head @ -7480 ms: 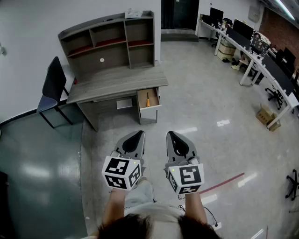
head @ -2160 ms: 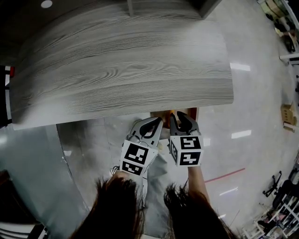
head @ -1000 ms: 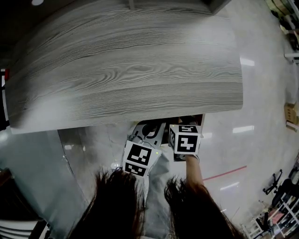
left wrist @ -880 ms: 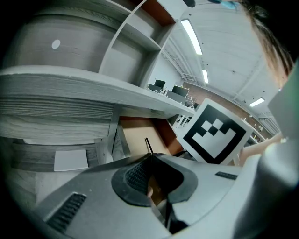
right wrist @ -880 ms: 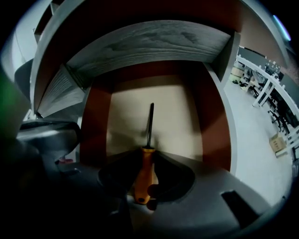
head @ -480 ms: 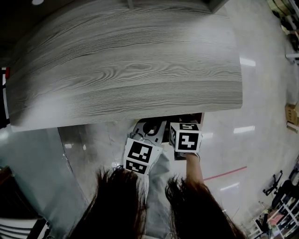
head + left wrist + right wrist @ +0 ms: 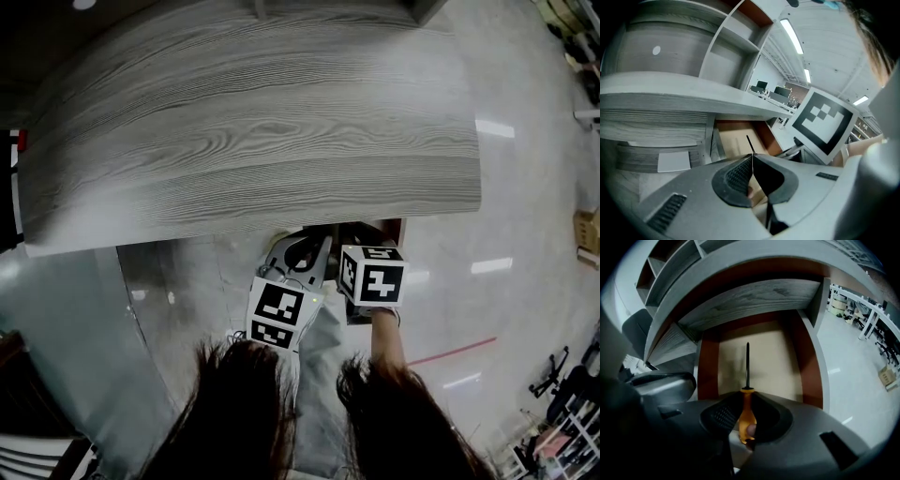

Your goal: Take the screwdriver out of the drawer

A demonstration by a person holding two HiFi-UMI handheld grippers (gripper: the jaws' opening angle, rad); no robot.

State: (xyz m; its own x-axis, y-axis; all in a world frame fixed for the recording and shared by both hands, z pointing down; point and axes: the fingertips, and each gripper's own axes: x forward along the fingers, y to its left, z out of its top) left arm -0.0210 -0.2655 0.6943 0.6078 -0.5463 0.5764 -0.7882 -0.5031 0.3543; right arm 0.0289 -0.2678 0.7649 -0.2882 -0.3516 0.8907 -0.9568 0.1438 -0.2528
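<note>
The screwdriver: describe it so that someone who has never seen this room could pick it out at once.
Find the grey wood-grain desk, then the open drawer with reddish-brown walls under its front edge. On the pale drawer floor lies the screwdriver, its handle in the right claw, which has just been closing. Its orange handle and thin black shaft set it apart.

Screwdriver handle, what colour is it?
The screwdriver handle is orange, seen best in the right gripper view.
</note>
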